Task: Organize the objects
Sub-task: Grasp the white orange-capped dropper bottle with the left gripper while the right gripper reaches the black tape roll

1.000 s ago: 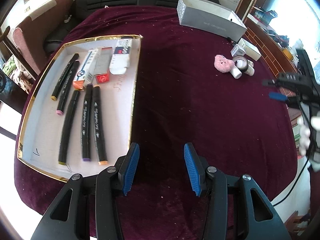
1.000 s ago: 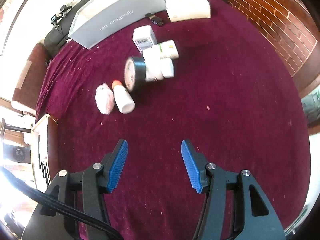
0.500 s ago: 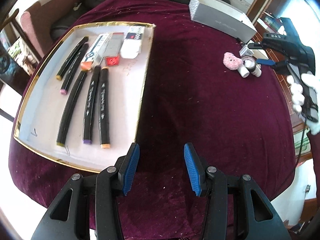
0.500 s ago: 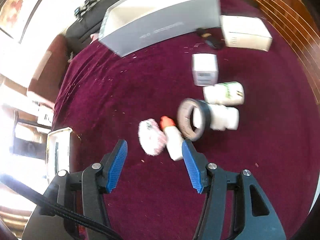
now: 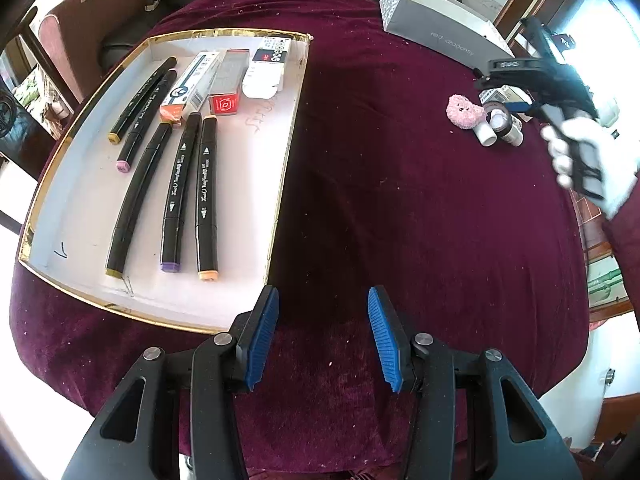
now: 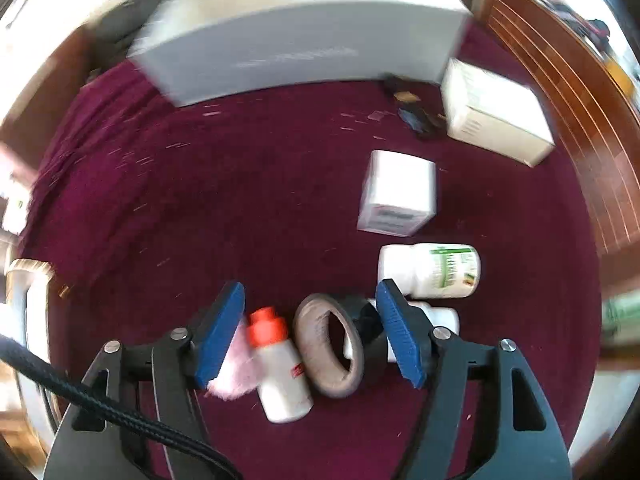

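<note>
My right gripper (image 6: 310,334) is open, its jaws standing around a small white bottle with an orange cap (image 6: 280,368) and a black tape roll (image 6: 336,344). A pink fluffy puff (image 6: 236,376) lies behind the left finger. A white pill bottle (image 6: 430,270) and a small white box (image 6: 396,194) lie just beyond. My left gripper (image 5: 322,338) is open and empty over the maroon cloth, beside a white gold-rimmed tray (image 5: 80,208) holding several black markers (image 5: 206,196) and small boxes (image 5: 226,84). The right gripper (image 5: 520,92) shows over the pile in the left wrist view.
A long grey box (image 6: 296,40) lies at the far edge, also in the left wrist view (image 5: 440,28). A larger white box (image 6: 494,120) sits at the far right by a wooden wall. The table drops off at the front and right.
My right gripper has moved forward and down onto the pile, so the bottle and tape roll now sit between its fingers. My left gripper has drawn back a little; the tray looks farther along.
</note>
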Motion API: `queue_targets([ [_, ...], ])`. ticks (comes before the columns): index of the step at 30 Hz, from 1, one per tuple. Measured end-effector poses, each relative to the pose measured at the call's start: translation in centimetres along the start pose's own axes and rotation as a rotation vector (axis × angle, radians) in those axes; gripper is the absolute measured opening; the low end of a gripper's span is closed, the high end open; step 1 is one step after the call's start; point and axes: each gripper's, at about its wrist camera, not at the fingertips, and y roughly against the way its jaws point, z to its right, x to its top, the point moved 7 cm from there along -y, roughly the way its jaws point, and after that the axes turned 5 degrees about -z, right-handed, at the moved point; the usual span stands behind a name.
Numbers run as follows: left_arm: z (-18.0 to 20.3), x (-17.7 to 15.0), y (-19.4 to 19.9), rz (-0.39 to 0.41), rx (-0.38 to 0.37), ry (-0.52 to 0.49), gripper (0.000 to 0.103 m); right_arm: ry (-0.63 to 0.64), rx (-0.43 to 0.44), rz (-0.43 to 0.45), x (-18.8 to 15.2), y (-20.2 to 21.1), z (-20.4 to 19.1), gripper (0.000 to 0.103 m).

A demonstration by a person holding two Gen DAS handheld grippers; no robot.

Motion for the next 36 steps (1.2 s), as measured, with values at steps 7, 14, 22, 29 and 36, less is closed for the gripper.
queue_targets([
  [7,0.9,0.4,-0.3,0.000,-0.023,-0.016,0.041,0.072,0.333,-0.152,-4.1,2.0,-3.2,0.063],
  [14,0.9,0.2,-0.6,-0.015,-0.031,-0.008,0.041,-0.024,0.249,-0.092,-2.8,1.2,-0.7,0.064],
  [22,1.2,-0.3,-0.8,-0.025,-0.039,-0.004,0.041,-0.081,0.346,-0.178,-3.8,-2.4,-3.3,0.066],
  [29,1.7,0.2,-0.5,0.002,-0.063,-0.009,0.041,0.066,0.484,-0.342,-9.6,-2.8,-7.5,0.066],
  [36,2.5,2.5,-1.4,-0.001,-0.108,-0.012,0.041,0.106,0.121,-0.182,-10.5,-1.6,-3.8,0.064],
])
